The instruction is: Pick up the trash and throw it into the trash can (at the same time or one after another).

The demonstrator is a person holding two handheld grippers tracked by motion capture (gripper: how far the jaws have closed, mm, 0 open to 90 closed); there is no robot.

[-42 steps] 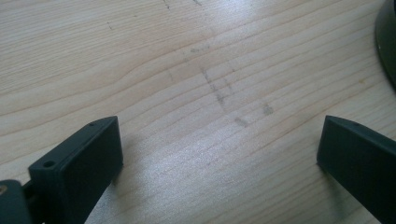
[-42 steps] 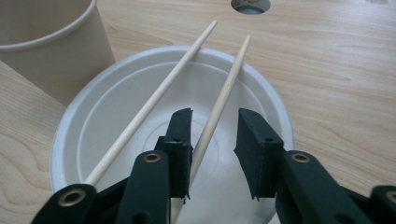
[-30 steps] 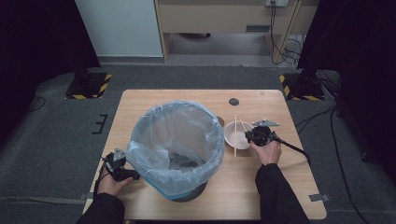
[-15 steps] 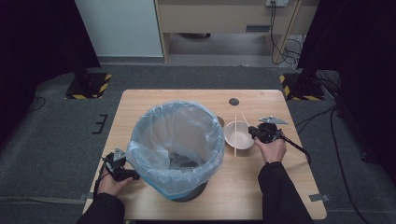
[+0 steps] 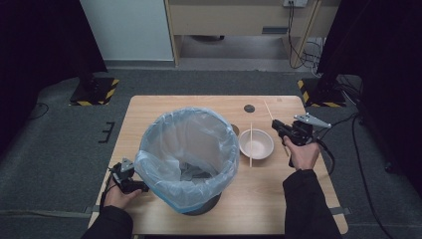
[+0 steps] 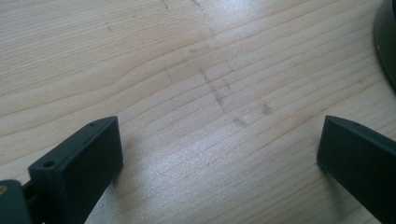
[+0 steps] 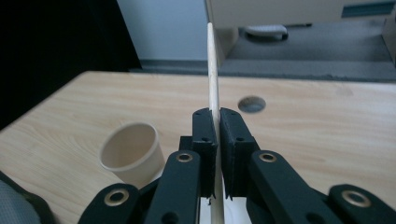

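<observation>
My right gripper (image 7: pixel 215 140) pinches one wooden chopstick (image 7: pixel 213 70), raised above the table (image 5: pixel 259 199) beside the white bowl (image 5: pixel 256 144), where a second chopstick (image 5: pixel 251 144) lies. My left gripper (image 6: pixel 219 154) rests wide open near the lined bin (image 5: pixel 186 149).

I count two chopsticks. One chopstick (image 5: pixel 251 145) lies across the white bowl (image 5: pixel 256 144). The other chopstick (image 7: pixel 213 79) is pinched in my right gripper (image 7: pixel 217 126).

I count one white bowl. I count one paper cup (image 7: pixel 131 151), and it stands on the table.

I count one bin (image 5: pixel 187 154), with one clear plastic bag (image 5: pixel 164 130) inside it.

I count two grippers. My left gripper (image 5: pixel 128 178) is one, and my right gripper makes two. Each gripper has two black jaws.

I count one wooden table (image 5: pixel 164 103). It has one round hole (image 5: pixel 249 108) in its top.

I count two yellow and black striped floor plates, one on the left (image 5: pixel 94 92) and one on the right (image 5: pixel 314 93).
</observation>
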